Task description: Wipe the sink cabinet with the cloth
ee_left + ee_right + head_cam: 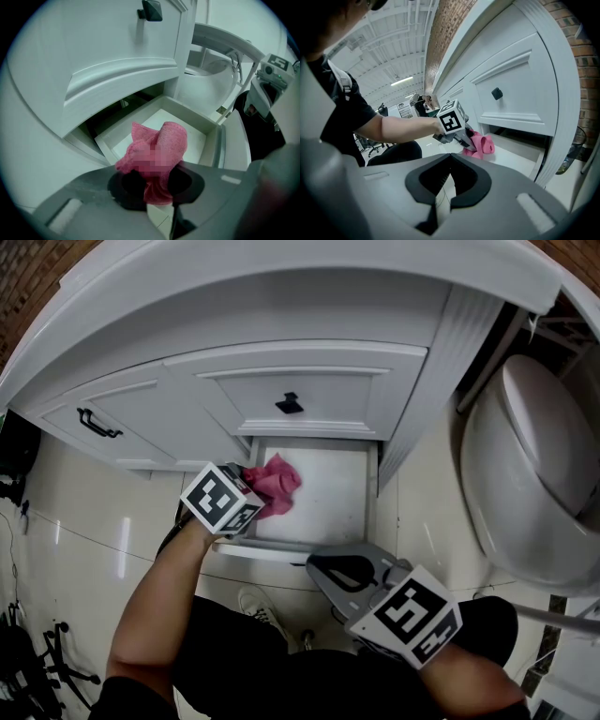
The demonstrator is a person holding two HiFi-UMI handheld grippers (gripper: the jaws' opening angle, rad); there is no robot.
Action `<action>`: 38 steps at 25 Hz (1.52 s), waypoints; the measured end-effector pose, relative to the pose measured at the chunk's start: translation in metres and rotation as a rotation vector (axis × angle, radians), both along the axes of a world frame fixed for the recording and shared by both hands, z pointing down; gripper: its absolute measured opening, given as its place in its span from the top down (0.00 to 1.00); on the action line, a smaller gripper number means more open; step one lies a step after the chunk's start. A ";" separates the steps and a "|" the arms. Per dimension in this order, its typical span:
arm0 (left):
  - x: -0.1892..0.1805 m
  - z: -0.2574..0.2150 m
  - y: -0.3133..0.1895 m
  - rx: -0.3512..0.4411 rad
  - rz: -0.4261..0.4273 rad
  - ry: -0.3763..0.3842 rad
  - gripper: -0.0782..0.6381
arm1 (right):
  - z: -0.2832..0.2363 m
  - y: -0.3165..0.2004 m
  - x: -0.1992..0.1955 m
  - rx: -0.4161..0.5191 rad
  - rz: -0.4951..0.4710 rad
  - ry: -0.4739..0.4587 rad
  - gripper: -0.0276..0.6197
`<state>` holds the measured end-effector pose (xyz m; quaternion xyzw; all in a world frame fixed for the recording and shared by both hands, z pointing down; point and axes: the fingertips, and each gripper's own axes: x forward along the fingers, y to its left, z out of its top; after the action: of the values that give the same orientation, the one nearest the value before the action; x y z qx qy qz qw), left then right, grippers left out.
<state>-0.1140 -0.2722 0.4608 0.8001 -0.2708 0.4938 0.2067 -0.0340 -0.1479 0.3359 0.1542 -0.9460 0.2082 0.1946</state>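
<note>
Pale floor tiles [84, 521] surround the work area, with a white toilet [534, 474] at the right edge of the head view.

**Nearest the person.** The right gripper [349, 573] sits at lower centre of the head view, held back from the cabinet. Its jaws are together with nothing between them.

**Middle distance.** The left gripper [154, 183] is clamped on the pink cloth [274, 486]. The cloth is bunched over the left front part of the open bottom drawer [328, 493]. No view settles whether it touches the drawer floor.

**Farthest.** The sink cabinet [309, 362] fills the upper half of the frame. It has a black knob [289, 404] on the panel above the drawer and a bar handle [98, 423] at upper left.

**Progress.** The cloth is gripped and brought to the drawer, so wiping looks to be under way there. No surface shows streaks or damp, so what is already wiped cannot be judged. The outer panels probably remain.

**Views compared.**
- Only the head view shows both grippers and the toilet together.
- Only the left gripper view shows the jaws closed on the cloth, and the dark gap behind the drawer.
- Only the right gripper view shows that gripper's own closed jaws and the brick wall [450, 28] above the cabinet.
</note>
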 end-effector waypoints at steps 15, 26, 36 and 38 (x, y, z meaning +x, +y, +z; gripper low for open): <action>0.141 -0.011 0.028 -0.093 0.312 0.237 0.76 | -0.001 0.007 0.002 0.000 -0.004 -0.002 0.95; 0.118 0.001 0.042 -0.142 0.368 0.156 0.76 | 0.004 0.006 0.005 -0.014 -0.001 0.005 0.95; 0.059 0.000 0.042 -0.120 0.307 0.072 0.77 | 0.009 0.008 -0.002 -0.017 -0.008 0.023 0.95; 0.052 0.000 0.042 -0.113 0.301 0.059 0.77 | 0.010 0.009 -0.003 -0.018 -0.008 0.028 0.95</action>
<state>-0.0624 -0.2303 0.4605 0.8328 -0.1137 0.5100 0.1828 -0.0371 -0.1387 0.3458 0.1518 -0.9419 0.2136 0.2100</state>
